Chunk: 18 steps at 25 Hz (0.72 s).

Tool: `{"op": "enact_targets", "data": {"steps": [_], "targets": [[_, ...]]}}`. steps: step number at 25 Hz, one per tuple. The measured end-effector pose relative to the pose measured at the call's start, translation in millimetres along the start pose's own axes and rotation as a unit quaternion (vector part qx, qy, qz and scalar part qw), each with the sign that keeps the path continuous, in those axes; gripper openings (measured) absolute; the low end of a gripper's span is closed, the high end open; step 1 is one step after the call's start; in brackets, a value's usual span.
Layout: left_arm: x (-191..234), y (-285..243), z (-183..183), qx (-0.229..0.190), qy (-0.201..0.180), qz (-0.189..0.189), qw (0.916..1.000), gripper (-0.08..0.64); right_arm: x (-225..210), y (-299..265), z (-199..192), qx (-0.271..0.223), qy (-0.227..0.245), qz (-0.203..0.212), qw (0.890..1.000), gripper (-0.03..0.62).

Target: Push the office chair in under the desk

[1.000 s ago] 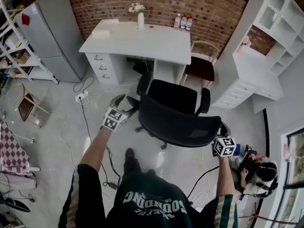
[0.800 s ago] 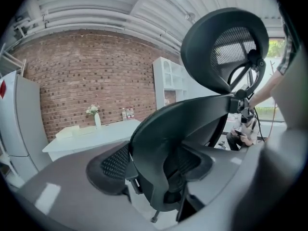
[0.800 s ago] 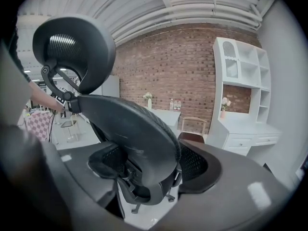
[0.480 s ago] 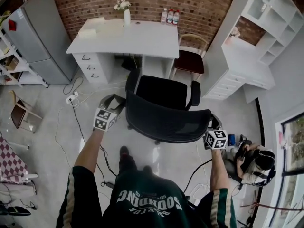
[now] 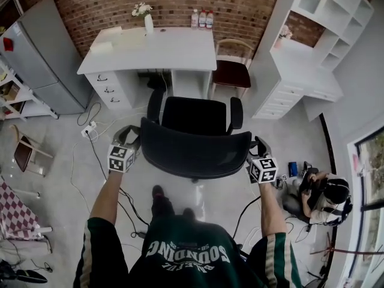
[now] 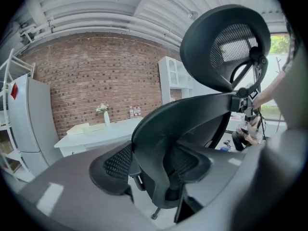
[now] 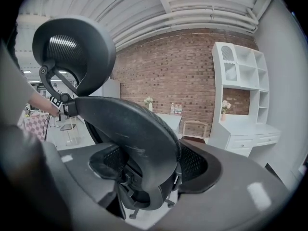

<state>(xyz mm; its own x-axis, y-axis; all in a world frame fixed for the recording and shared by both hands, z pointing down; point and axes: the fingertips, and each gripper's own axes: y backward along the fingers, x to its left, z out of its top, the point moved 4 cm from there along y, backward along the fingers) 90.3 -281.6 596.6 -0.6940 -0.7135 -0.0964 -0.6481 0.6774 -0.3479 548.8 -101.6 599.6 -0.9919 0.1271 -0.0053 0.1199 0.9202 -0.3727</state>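
Since the earlier frames, the left hand-held gripper (image 5: 128, 137) has come in to the left rim of the backrest (image 5: 195, 152), and the office chair (image 5: 197, 117) now sits squarer to the bench (image 5: 180, 48).

- Left hand-held gripper: jaws have just been closing. Its own view shows the backrest rim between the pads, apparently clamped.
- Office chair: on the floor just in front of the bench, seat facing the kneehole right of the drawer unit (image 5: 111, 83). No part is under the top yet.
- Right hand-held gripper (image 5: 257, 147): jaws have also just been closing but stand wide. The right rim lies between them, seemingly not yet pinched.

Handling (judgement):
- The chair looks fairly heavy but free-rolling on castors, with a hard frame and a mesh back that gives a little.
- It can swivel on its column, so an uneven push would probably turn it instead of rolling it.
- Best hold is the two side rims at matching height, as now.
- The armrests (image 5: 234, 114) may meet the bench edge.
- Loose cables (image 5: 99, 155) lie on the floor near the left side.

Containers on the bench:
- A white vase (image 5: 148, 24) holds pale flowers.
- Three bottles (image 5: 202, 19) stand at the back edge (contents not readable).
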Motion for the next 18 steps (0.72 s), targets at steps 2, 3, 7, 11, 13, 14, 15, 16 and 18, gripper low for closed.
{"op": "enact_targets", "data": {"steps": [2,3,7,11,13,14,15,16,18], "targets": [[1.3,10.9,-4.3,0.001,0.003,0.007,1.0000,0.249,6.8,-0.5,0.0,-0.002,0.006,0.004,1.000,0.308],[1.2,16.3,-6.5,0.003,0.004,0.010,0.9999,0.249,9.5,-0.4,-0.2,-0.001,0.010,0.005,1.000,0.308],[3.0,37.7,-14.3,0.009,0.009,0.023,0.9997,0.249,21.5,0.1,-0.9,0.001,0.023,0.013,1.000,0.301],[9.4,57.2,-22.0,0.011,0.015,0.037,0.9991,0.249,35.9,-4.0,3.3,0.000,0.031,0.022,0.999,0.301],[13.1,66.0,-25.9,0.012,0.017,0.041,0.9990,0.249,43.4,-8.9,3.0,0.002,0.031,0.032,0.999,0.299],[14.8,70.0,-28.0,0.012,0.018,0.041,0.9989,0.249,46.9,-11.0,3.3,0.004,0.032,0.035,0.999,0.299],[16.6,74.0,-30.3,0.013,0.019,0.041,0.9989,0.249,50.5,-12.6,3.8,0.006,0.033,0.037,0.999,0.301],[18.6,77.9,-32.7,0.013,0.020,0.042,0.9989,0.249,54.3,-13.8,4.2,0.009,0.035,0.038,0.999,0.299],[23.6,84.8,-37.0,0.014,0.021,0.042,0.9988,0.249,61.5,-16.0,3.9,0.015,0.035,0.038,0.999,0.299]]}}
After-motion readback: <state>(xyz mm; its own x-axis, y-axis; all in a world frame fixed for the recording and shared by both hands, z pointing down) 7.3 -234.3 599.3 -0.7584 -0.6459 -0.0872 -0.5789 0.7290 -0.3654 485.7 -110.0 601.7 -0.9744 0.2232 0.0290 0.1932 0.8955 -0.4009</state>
